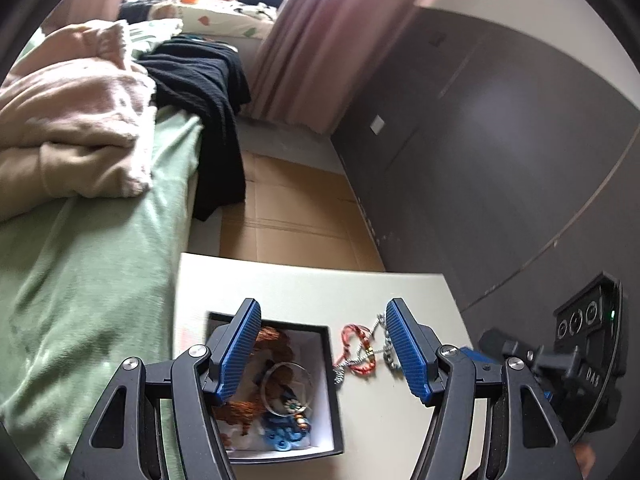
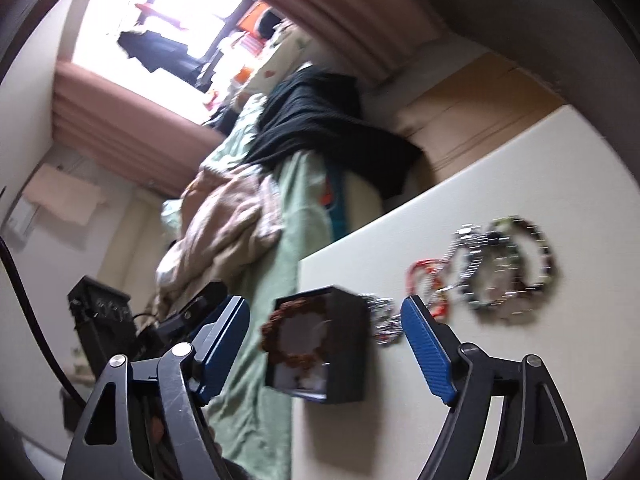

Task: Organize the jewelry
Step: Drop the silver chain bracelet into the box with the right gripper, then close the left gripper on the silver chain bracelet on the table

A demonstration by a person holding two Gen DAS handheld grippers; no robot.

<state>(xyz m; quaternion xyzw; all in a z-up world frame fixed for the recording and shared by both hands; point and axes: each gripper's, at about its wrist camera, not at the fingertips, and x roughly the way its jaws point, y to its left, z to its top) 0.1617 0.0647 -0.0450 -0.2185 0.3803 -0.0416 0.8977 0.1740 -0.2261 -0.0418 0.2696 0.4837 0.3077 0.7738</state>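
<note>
A black box with a white inside [image 1: 326, 364] stands on a white table [image 1: 304, 288]. It holds a brown bead bracelet [image 1: 272, 338], a clear bangle [image 1: 286, 388] and a blue piece [image 1: 280, 432]. A red bracelet [image 1: 356, 346] and a silver chain [image 1: 386, 344] lie right of the box. My left gripper [image 1: 322, 346] is open above the box and the red bracelet. My right gripper [image 2: 324, 350] is open in front of the box [image 2: 348, 344]. The right wrist view also shows the red bracelet [image 2: 424, 280], a silver chain bracelet [image 2: 466, 252] and a dark beaded bracelet [image 2: 516, 272].
A bed with a green sheet [image 1: 92, 280], a pink blanket [image 1: 76, 120] and black clothing [image 1: 208, 92] lies left of the table. Cardboard [image 1: 296, 208] covers the floor beyond it. A dark wall [image 1: 500, 140] is to the right. The other gripper's body [image 1: 580, 352] is at the right.
</note>
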